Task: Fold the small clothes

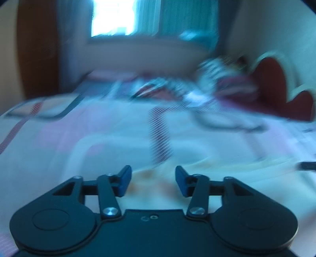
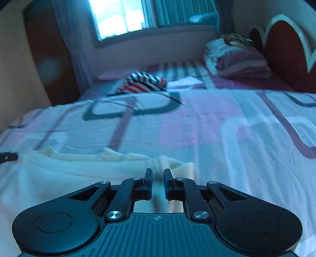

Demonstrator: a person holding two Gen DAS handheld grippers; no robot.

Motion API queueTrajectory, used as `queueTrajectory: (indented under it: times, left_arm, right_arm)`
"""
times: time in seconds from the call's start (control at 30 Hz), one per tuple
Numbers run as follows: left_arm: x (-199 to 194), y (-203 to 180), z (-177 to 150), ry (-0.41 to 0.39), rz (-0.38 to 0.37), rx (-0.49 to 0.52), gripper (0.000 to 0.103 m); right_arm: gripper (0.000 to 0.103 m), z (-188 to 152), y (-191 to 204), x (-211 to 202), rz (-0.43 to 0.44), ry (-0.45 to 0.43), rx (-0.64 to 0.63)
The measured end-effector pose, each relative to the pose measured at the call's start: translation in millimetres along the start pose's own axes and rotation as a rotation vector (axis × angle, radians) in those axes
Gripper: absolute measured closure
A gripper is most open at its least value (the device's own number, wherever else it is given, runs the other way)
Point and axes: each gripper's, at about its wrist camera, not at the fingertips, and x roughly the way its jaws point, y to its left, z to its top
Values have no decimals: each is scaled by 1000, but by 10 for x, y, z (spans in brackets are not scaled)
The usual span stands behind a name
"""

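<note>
My left black plastic gripper (image 1: pixel 153 180) has two blue fingers (image 1: pixel 124 180), round black side discs and shiny silver screws. My right black plastic gripper (image 2: pixel 158 182) looks the same, with ridged lines and a small cross mark.

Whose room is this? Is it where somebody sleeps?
Probably a bedroom. There's a bed with a patterned sheet, a red headboard behind a stack of folded bedding, and a curtained window.

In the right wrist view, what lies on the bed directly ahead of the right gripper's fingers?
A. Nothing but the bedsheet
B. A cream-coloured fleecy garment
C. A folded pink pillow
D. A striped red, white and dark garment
B: the cream garment spreads across the bedsheet right at the right gripper; the striped garment lies far off.
</note>
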Motion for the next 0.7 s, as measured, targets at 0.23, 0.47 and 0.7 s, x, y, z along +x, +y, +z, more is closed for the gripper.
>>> queueTrajectory:
  times: [0.23,0.47,0.7]
  left_arm:
    - [249,-742,-122,70,-149,127,37]
    - [275,-287,-292,69,-67,-26,39]
    - [-22,-289,-233,17,-49,-60,32]
  right_arm:
    - [86,8,523,129,171,40,-67]
    - [60,-120,544,285,11,65,-150]
    - [68,-15,193,88,-38,47,-72]
